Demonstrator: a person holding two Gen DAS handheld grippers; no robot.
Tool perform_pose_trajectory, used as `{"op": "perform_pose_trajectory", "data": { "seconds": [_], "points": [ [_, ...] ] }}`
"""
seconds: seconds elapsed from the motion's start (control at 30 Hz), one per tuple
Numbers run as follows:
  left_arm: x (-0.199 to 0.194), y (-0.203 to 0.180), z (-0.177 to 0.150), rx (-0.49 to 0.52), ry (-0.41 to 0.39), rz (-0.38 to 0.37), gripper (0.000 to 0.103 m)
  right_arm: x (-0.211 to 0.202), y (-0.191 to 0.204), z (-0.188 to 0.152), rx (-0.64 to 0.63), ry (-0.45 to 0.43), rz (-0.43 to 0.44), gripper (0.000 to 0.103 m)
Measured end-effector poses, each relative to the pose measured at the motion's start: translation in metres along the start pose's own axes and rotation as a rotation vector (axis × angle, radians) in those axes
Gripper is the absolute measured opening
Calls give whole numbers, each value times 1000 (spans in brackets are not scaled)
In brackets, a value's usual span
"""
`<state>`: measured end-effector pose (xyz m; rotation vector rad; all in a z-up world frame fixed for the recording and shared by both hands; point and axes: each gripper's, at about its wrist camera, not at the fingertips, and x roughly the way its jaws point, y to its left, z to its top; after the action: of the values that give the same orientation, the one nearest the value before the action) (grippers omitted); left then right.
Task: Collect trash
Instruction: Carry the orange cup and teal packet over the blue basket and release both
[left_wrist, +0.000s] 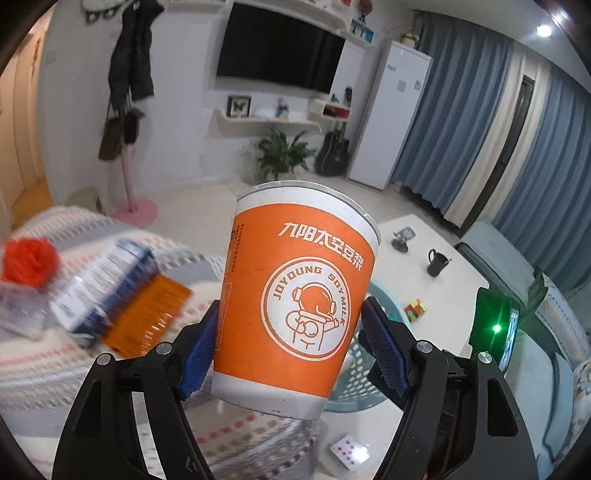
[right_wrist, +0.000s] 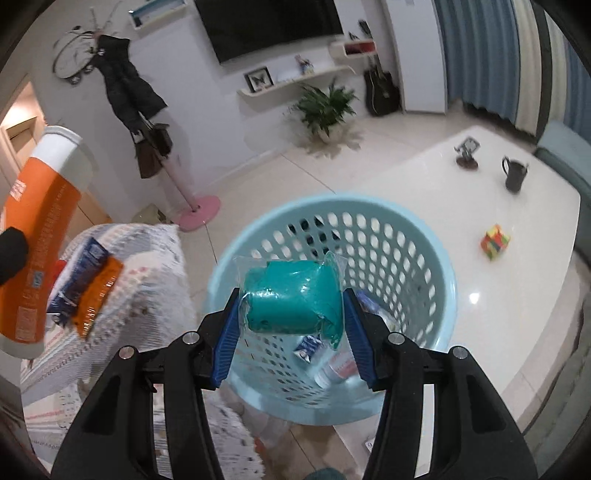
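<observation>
My left gripper (left_wrist: 288, 332) is shut on an orange and white paper soymilk cup (left_wrist: 299, 295), held upright in the air; the cup also shows at the left of the right wrist view (right_wrist: 40, 236). My right gripper (right_wrist: 291, 310) is shut on a teal bundle sealed in clear plastic (right_wrist: 291, 295), held over the mouth of a light blue perforated basket (right_wrist: 424, 251). The basket holds a small blue packet (right_wrist: 308, 347) and a clear plastic bottle (right_wrist: 336, 369). In the left wrist view the basket (left_wrist: 354, 369) is partly hidden behind the cup.
A patterned cushion (right_wrist: 147, 266) at left carries a blue box (left_wrist: 107, 284), an orange wrapper (left_wrist: 147, 317), a red pompom (left_wrist: 31, 258) and clear plastic. The white table (right_wrist: 424, 177) bears a black mug (right_wrist: 513, 173), a colourful cube (right_wrist: 495, 242) and a small stand (right_wrist: 467, 151). Playing cards (left_wrist: 349, 452) lie below.
</observation>
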<state>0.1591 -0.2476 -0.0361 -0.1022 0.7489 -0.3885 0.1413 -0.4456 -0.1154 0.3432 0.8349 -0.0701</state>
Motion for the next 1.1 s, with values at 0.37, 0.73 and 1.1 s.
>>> {"op": "perform_pose_trajectory", "data": {
  "seconds": [0.37, 0.73, 1.1],
  "points": [
    [51, 7, -19, -32, 112, -42, 74, 28, -28, -12, 70, 73, -49, 59],
    [36, 15, -20, -67, 95, -45, 74, 17, -23, -8, 60, 50, -55, 62],
    [-16, 31, -16, -99, 6, -40, 74, -24, 25, -2, -54, -43, -14, 61]
  ]
}}
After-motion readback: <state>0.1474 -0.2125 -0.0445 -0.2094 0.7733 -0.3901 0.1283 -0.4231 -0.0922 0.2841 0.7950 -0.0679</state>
